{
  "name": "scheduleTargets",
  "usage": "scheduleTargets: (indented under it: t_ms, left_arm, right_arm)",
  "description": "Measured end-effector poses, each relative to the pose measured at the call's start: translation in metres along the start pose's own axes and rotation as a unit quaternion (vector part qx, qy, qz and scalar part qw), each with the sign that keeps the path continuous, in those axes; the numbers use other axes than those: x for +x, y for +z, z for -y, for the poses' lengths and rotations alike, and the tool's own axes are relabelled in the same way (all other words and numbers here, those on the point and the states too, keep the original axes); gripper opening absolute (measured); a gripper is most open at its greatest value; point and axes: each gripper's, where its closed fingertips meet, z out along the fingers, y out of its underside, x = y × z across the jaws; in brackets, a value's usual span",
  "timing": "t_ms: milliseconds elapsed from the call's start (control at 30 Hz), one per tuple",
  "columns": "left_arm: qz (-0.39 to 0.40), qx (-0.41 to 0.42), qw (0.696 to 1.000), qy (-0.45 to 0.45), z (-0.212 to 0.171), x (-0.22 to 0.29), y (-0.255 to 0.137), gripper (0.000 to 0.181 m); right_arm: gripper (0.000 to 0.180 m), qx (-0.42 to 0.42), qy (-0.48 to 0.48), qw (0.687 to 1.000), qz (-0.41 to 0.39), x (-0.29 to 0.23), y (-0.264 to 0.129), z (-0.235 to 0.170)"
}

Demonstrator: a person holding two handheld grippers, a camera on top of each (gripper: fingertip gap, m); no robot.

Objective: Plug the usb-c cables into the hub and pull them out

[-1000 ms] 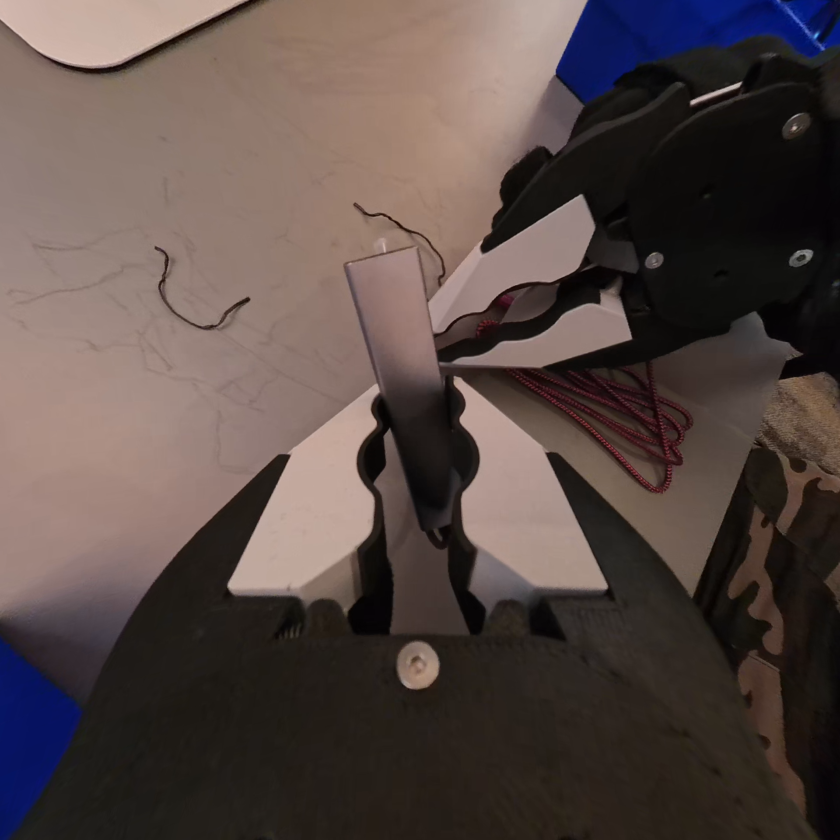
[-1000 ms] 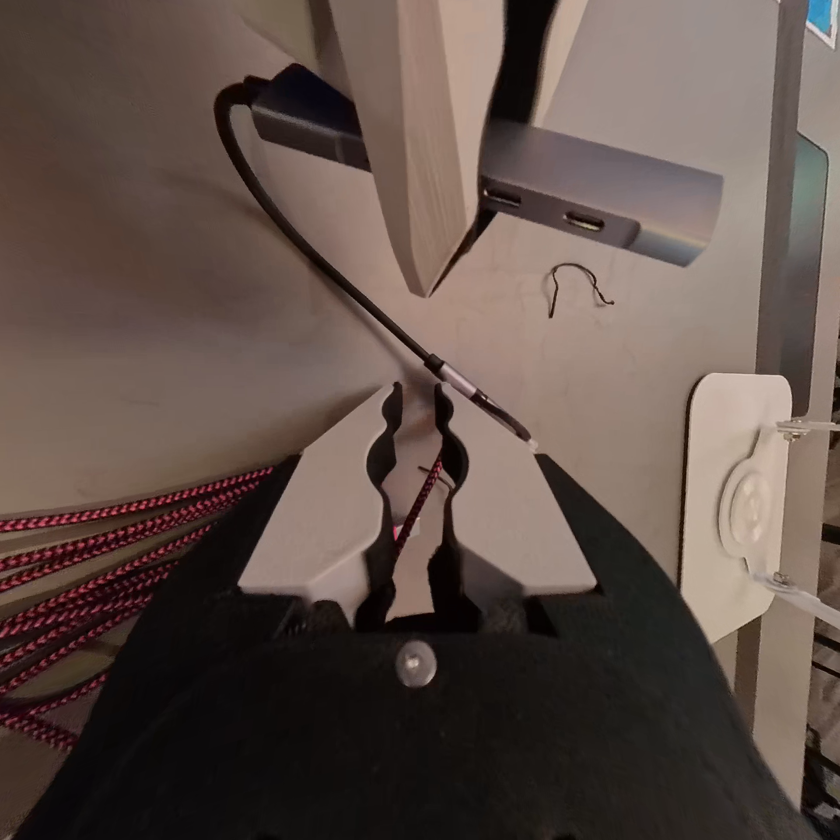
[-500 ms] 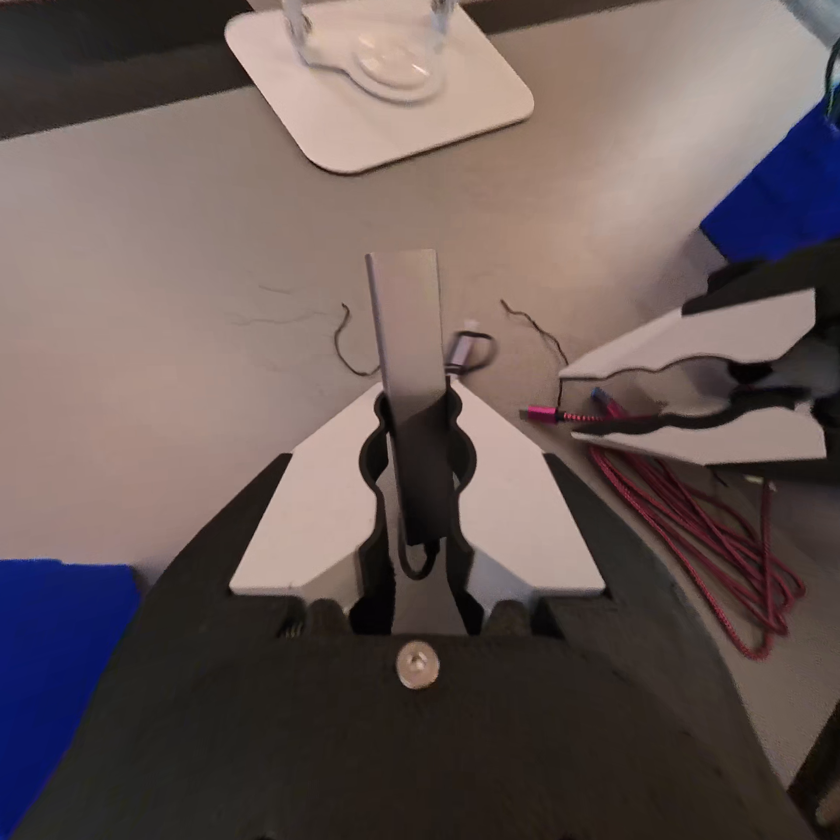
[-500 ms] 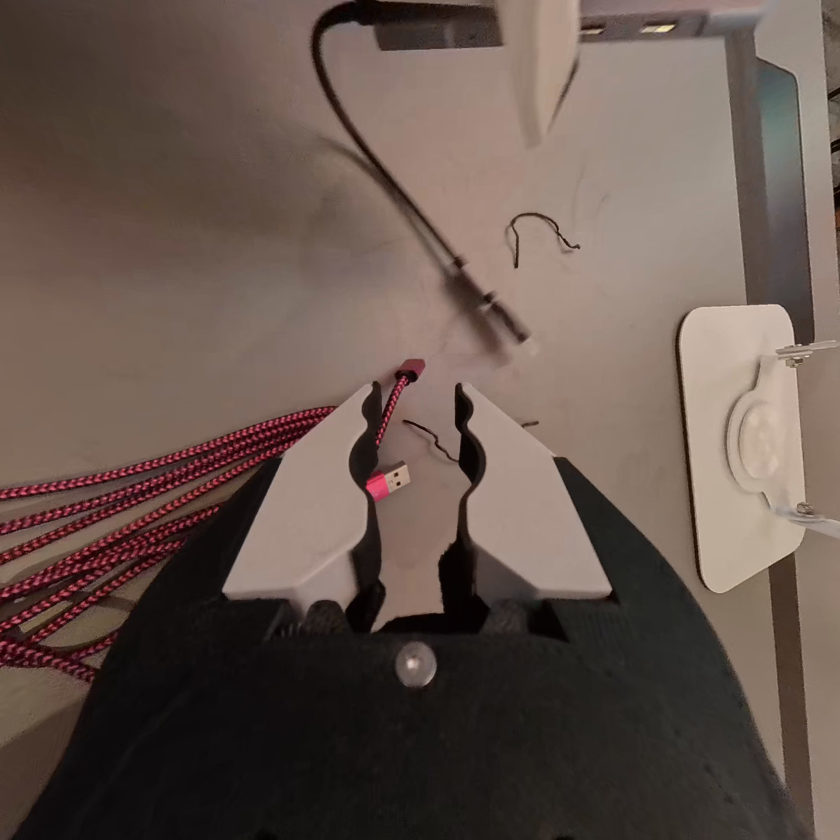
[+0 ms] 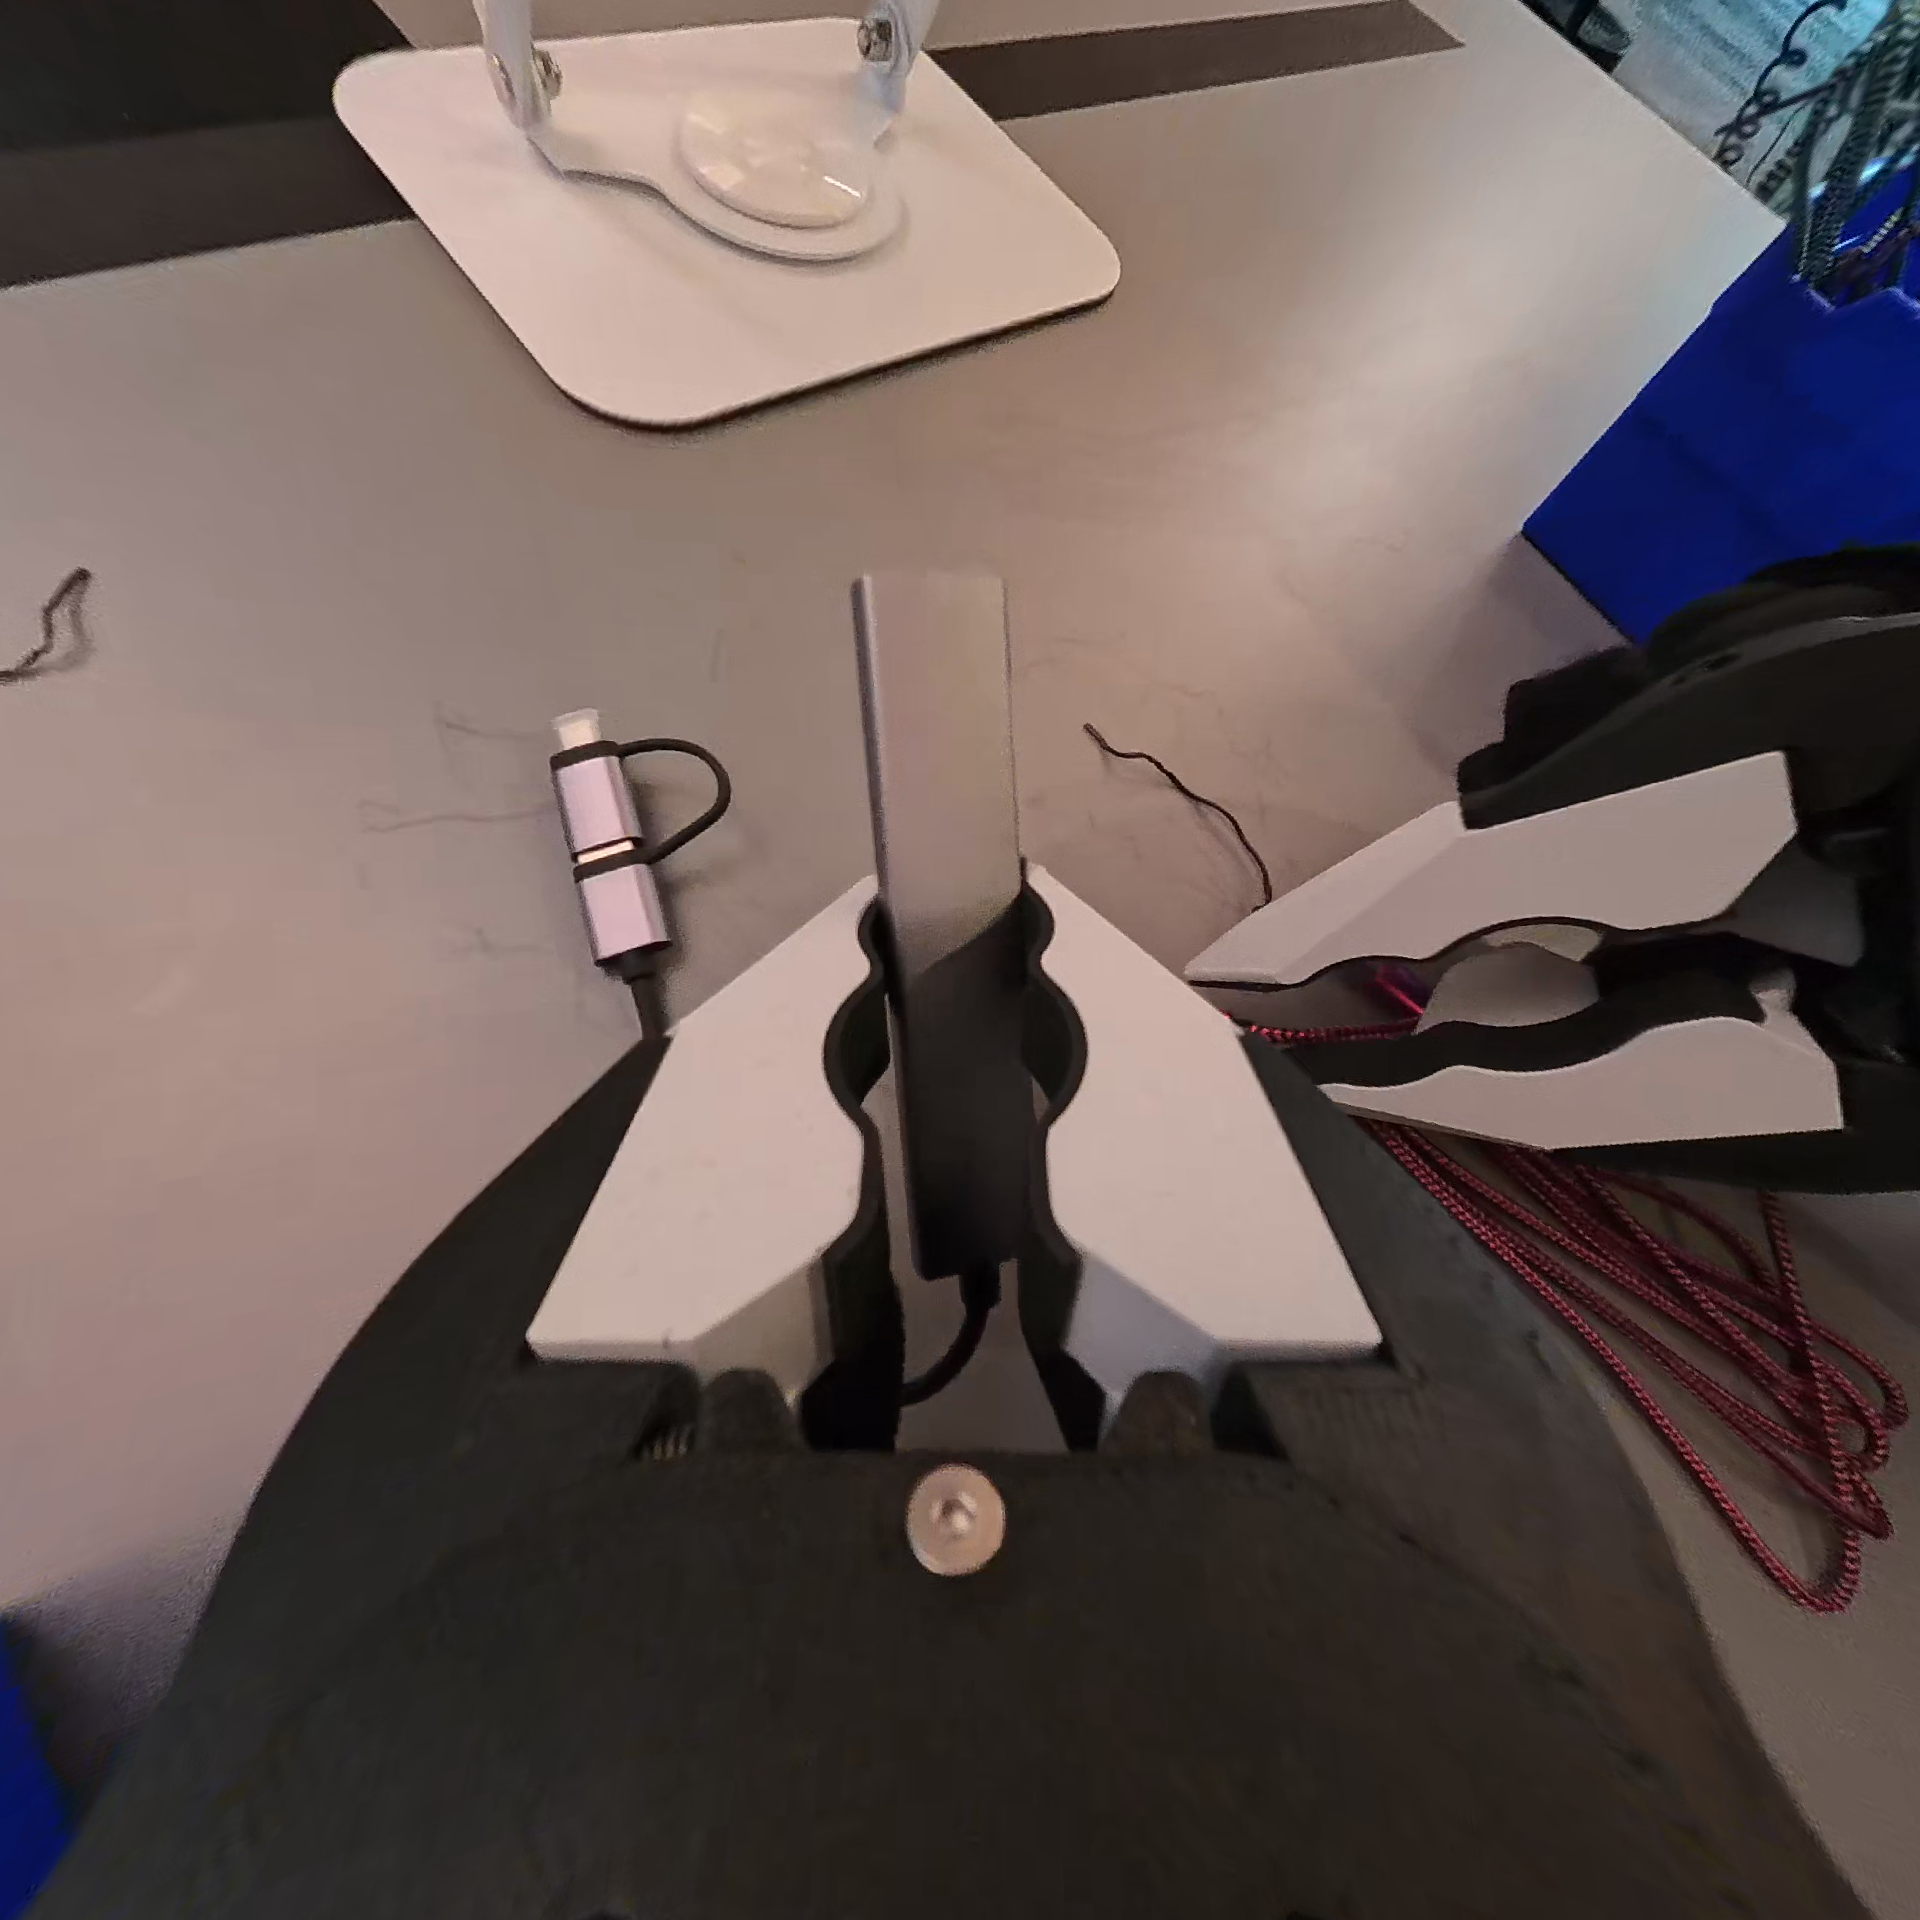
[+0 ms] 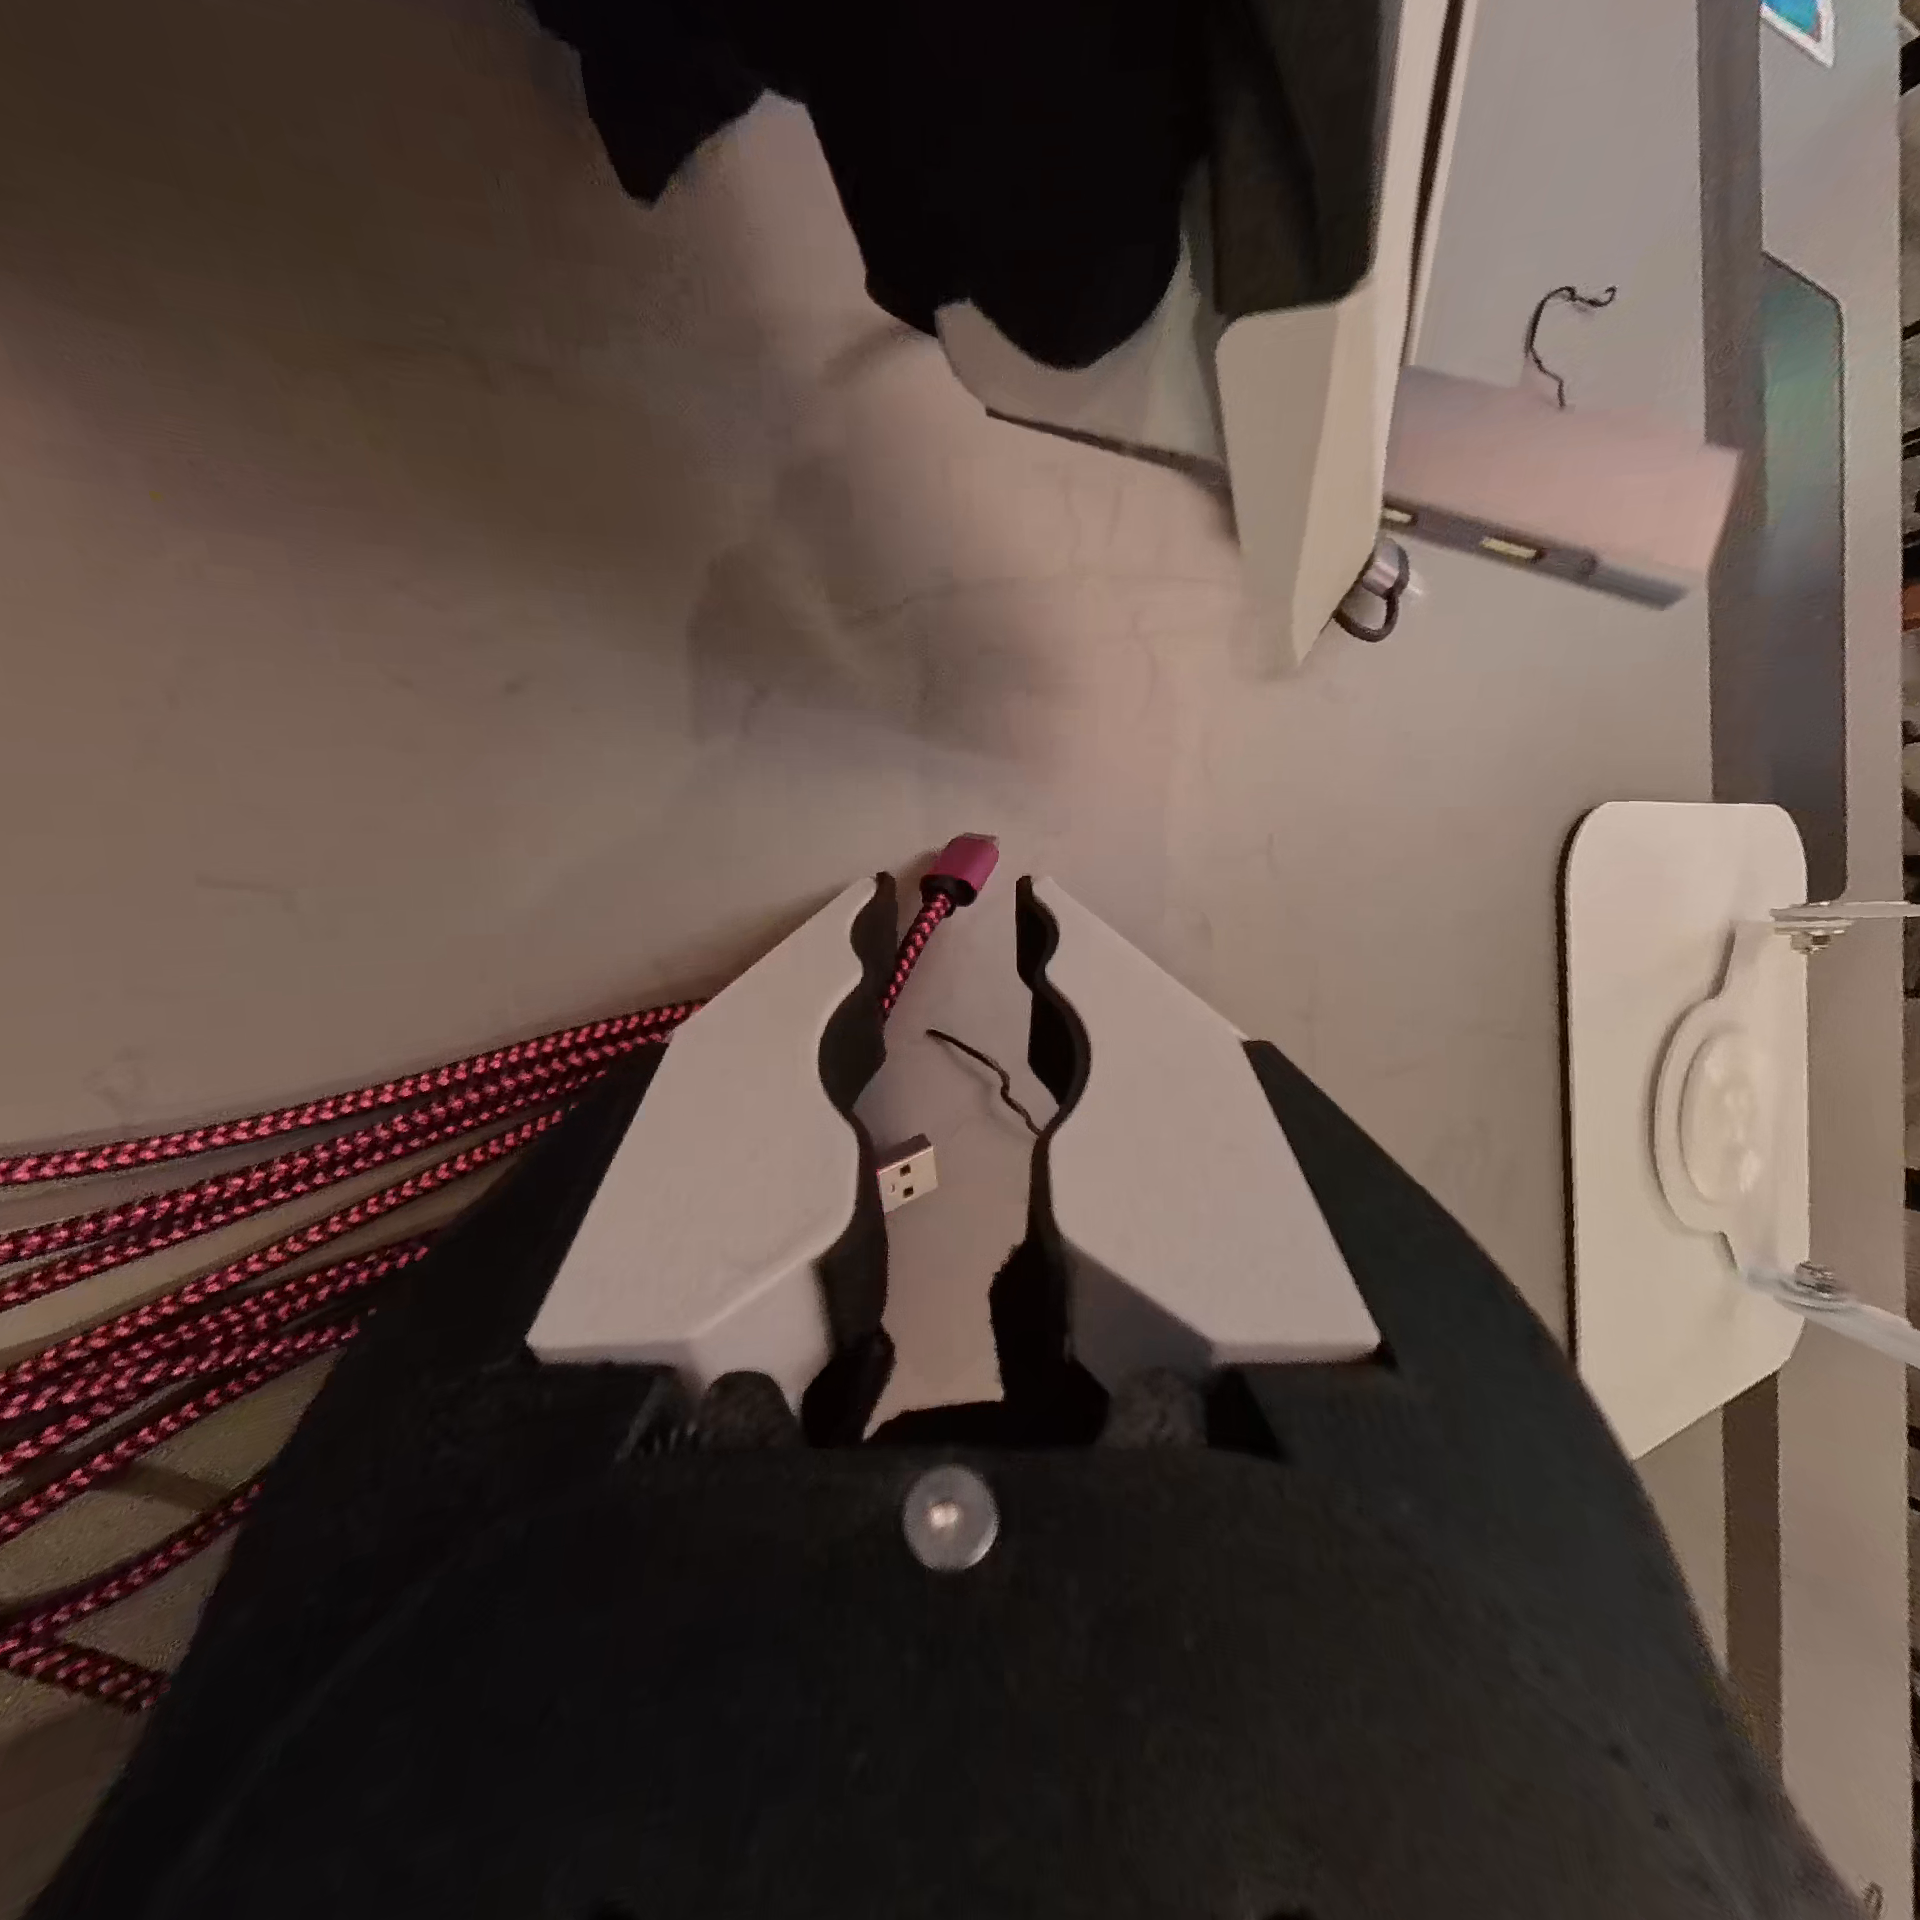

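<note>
Counting: one hub (image 5: 940, 831) clamped upright by left hand-held gripper (image 5: 951, 914); right hand-held gripper (image 6: 951, 883) spread, low over tabletop (image 6: 416, 623), straddling one magenta usb-c plug (image 6: 966, 862).

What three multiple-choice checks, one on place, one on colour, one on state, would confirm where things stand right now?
1. Where is the hub?
A. Clamped in the left tongs
B. Lying flat on the desk
C. Inside the blue bin

2. What colour is the braided cable between the fingers of the right tongs?
A. White
B. Red and black
C. Plain green

3. What state are the right tongs in?
A. Shut on the hub
B. Shut on the cable plug
C. Open, gripping nothing

Key: 1 A, the grey bar stands between the closed left fingers. 2 B, the weave shows both colours. 3 C, a clear gap shows either side of the cable.
</note>
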Motion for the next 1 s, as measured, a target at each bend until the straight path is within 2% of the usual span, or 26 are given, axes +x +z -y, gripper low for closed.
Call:
scheduleTargets:
  t_ms: [333,500,733,833,1000]
  left_arm:
    - [-0.019,0.001,1.000,-0.003,-0.005,0.000,0.005,0.018]
    - [-0.041,-0.001,0.999,-0.003,-0.005,0.006,0.005,0.018]
    - [-0.121,-0.006,0.992,-0.028,-0.005,0.034,0.008,0.018]
    - [-0.180,-0.003,0.982,-0.061,-0.003,0.049,0.007,0.017]
    - [-0.212,0.005,0.974,-0.084,-0.001,0.053,0.005,0.017]
  right_arm:
    - [0.007,0.008,-0.027,0.999,-0.043,0.004,0.009,0.006]
    - [0.007,0.056,0.009,0.996,-0.070,0.016,-0.009,0.019]
    - [0.007,0.090,0.040,0.984,-0.150,0.047,-0.050,0.033]
    - [0.007,0.083,0.041,0.980,-0.175,0.054,-0.054,0.031]
    - [0.007,0.084,0.060,0.977,-0.187,0.058,-0.053,0.025]
